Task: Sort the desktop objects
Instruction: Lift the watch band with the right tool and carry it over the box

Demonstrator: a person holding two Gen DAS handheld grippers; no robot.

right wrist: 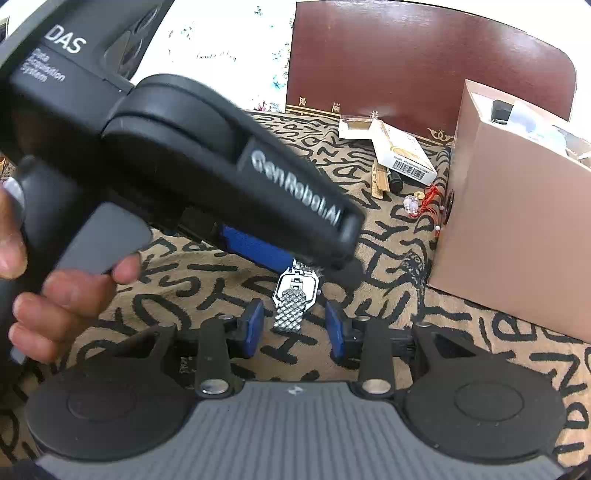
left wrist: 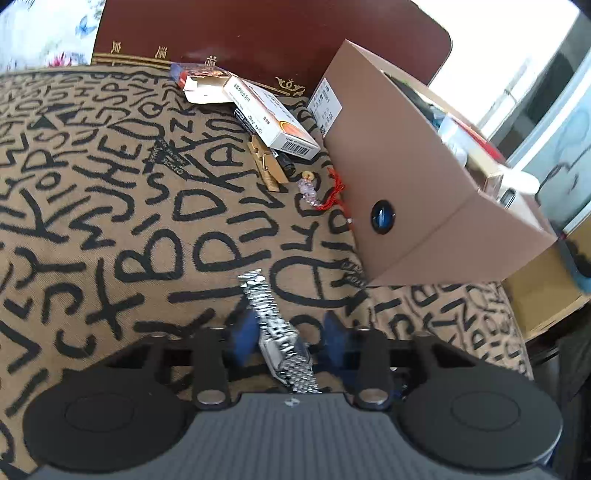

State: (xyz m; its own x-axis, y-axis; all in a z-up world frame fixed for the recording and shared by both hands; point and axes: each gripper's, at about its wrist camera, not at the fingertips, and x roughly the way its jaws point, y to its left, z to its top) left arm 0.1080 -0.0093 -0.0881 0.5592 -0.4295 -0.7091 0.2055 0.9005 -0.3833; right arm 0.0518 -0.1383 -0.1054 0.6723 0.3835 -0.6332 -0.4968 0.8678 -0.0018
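Observation:
A silver metal watch (left wrist: 275,328) lies on the letter-patterned cloth (left wrist: 110,221). My left gripper (left wrist: 291,332) is open, its blue pads either side of the watch case. In the right wrist view the watch (right wrist: 295,295) lies between my open right gripper's (right wrist: 297,326) blue pads, and the left gripper's body (right wrist: 236,184) hangs over the watch's far end. A brown cardboard box (left wrist: 406,184) with items inside stands to the right; it also shows in the right wrist view (right wrist: 517,229).
Behind lie a white medicine carton (left wrist: 273,118), a wooden clothespin (left wrist: 266,162), a black pen (left wrist: 284,162), a bead charm with red cord (left wrist: 314,188) and an opened small box (left wrist: 207,86). A dark red chair back (left wrist: 258,33) stands beyond. A hand (right wrist: 55,295) holds the left gripper.

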